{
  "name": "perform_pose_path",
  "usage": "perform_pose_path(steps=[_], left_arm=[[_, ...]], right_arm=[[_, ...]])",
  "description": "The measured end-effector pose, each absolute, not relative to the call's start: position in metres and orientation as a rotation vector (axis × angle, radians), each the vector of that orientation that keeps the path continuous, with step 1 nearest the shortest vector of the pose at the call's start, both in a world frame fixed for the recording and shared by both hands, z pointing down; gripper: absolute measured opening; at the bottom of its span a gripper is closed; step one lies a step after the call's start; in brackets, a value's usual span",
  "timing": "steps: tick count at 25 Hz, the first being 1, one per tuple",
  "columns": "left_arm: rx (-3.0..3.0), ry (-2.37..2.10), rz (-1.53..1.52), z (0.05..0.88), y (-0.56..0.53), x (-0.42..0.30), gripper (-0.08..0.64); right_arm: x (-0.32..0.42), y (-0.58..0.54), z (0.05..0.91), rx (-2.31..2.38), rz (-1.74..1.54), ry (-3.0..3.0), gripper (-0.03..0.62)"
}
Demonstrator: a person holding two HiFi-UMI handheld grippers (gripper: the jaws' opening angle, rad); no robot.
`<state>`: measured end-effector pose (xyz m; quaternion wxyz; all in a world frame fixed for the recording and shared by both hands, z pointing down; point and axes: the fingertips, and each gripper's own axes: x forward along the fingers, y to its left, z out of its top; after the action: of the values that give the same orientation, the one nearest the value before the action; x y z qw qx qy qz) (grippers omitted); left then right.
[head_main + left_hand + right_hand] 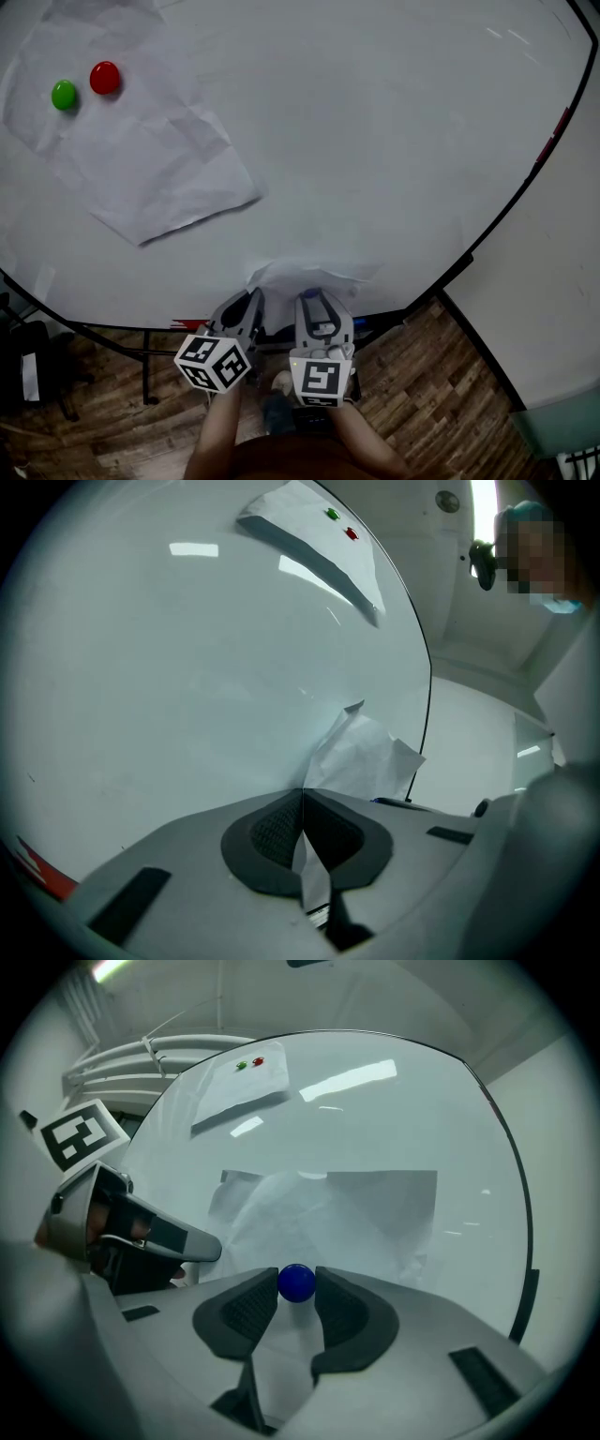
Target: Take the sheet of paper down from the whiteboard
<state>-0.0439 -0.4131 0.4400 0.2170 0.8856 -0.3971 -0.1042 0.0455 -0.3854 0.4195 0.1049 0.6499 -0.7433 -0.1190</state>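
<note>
A whiteboard [394,141] fills the head view, with wood floor [422,375] below its edge. The lower sheet [305,277], crumpled, lies against the board at its bottom edge, just ahead of both grippers. The left gripper [303,803] has its jaws pressed together on a fold of that sheet. The right gripper [297,1293], just beside it, pinches a blue magnet [297,1282] that sits on the same sheet. Well apart, up the board, an upper sheet [141,159] carries a green magnet [64,95] and a red magnet [104,78].
</note>
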Motion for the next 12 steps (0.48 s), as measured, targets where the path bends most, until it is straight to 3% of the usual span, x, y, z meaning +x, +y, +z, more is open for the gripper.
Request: perform_pose_path(steps=[12], left_arm=[[2.401,-1.099,-0.374,0.432,-0.408,-0.057,0.025]], right_arm=[[0.054,-0.379,0.419,1.929,-0.332,-2.199,0.136]])
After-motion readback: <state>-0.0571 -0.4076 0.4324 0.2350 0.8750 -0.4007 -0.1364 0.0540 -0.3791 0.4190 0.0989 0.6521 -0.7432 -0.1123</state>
